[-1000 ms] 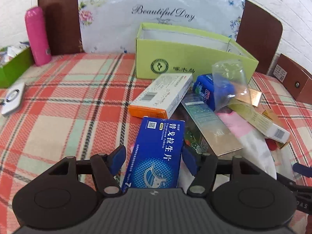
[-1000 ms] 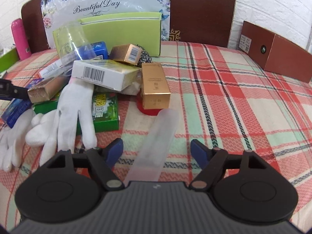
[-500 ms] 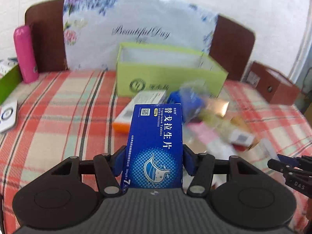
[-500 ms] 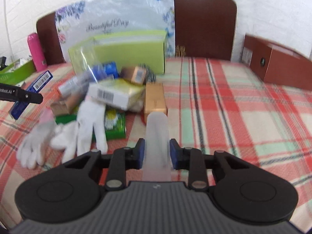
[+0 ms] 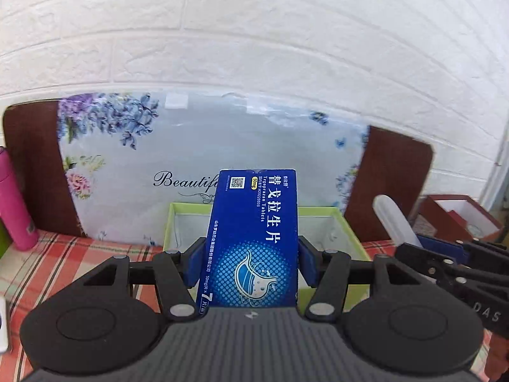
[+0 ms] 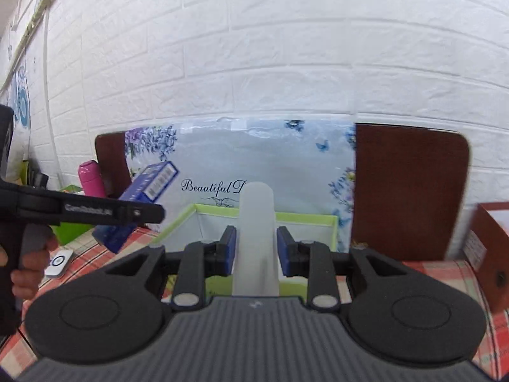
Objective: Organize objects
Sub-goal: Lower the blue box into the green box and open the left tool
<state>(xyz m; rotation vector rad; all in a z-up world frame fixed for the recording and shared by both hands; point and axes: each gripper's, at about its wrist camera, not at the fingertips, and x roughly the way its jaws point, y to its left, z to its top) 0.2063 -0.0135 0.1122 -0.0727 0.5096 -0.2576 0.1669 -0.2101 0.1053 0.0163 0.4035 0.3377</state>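
Note:
My left gripper (image 5: 249, 262) is shut on a blue medicine box (image 5: 254, 238) with white Chinese lettering, held up in the air in front of the open light-green box (image 5: 346, 222). My right gripper (image 6: 256, 246) is shut on a translucent white plastic tube (image 6: 256, 222), held up before the same green box (image 6: 305, 218). The right gripper with its tube (image 5: 393, 219) shows at the right of the left wrist view. The left gripper with the blue box (image 6: 149, 191) shows at the left of the right wrist view.
A floral "Beautiful Day" bag (image 5: 133, 159) leans on a brown chair back behind the green box. A pink bottle (image 5: 14, 203) stands at the left. A dark red box (image 5: 458, 216) sits at the right. The red plaid tablecloth (image 5: 63, 261) lies below.
Both grippers have closed on their objects and lifted them off the table. The views tilted upward toward the green box and the wall; the pile of items dropped out of sight.

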